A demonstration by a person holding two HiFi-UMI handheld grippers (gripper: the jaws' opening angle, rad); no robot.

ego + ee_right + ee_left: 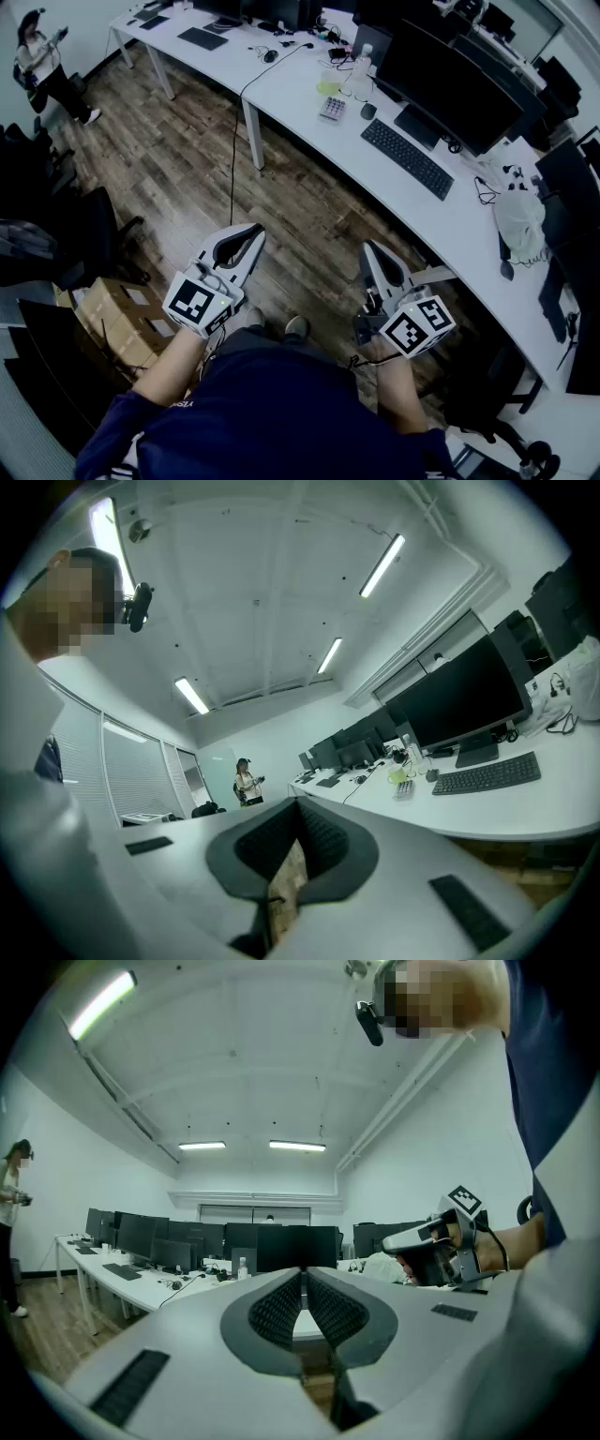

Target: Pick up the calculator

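The calculator [332, 109] lies flat on the desk [298, 92], back from its front edge, well apart from the left gripper [249, 234] and right gripper [371, 251], both closed empty; probably light, stiff plastic, best pinched across its long sides

no legible text, labels, brands or numbers, calculator [332, 109] keys too small to read

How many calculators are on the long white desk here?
1. The calculator lies on the white desk, just beyond the black keyboard's left end in the head view. The monitors may hide others farther along.
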